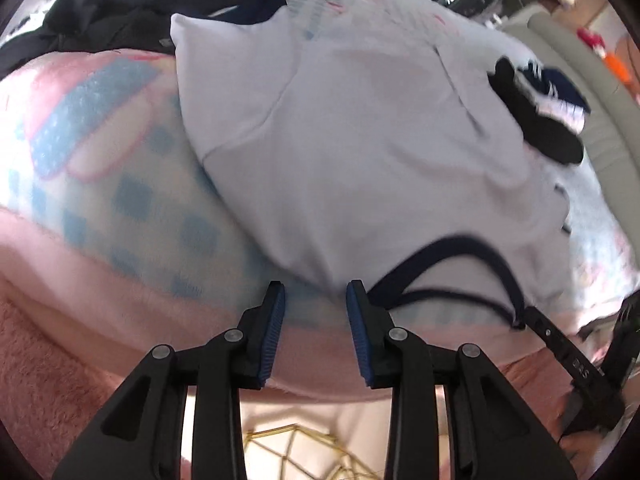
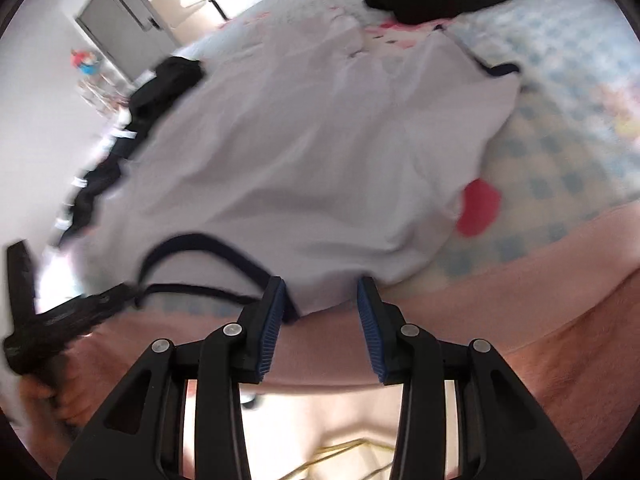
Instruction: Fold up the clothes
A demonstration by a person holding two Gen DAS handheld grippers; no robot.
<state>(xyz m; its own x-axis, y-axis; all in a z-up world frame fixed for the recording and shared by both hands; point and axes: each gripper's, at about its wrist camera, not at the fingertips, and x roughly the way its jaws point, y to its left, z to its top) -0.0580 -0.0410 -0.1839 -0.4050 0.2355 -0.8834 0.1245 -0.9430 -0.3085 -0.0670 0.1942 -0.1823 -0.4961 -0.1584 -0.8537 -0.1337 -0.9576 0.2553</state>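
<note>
A white T-shirt with a navy collar lies spread on the bed. My left gripper hovers at its near edge, just left of the collar. It is open, with mostly blanket showing between the blue pads. My right gripper is open too, at the shirt on the other side of the collar. A corner of white cloth hangs into its gap, and the pads do not press it. One finger of the right gripper shows at the collar's far end.
The pink and blue checked blanket covers the bed. Dark clothes are piled at the back, and a folded dark and white stack lies beside the shirt. A hand holds the left gripper. A gold wire object sits below the bed edge.
</note>
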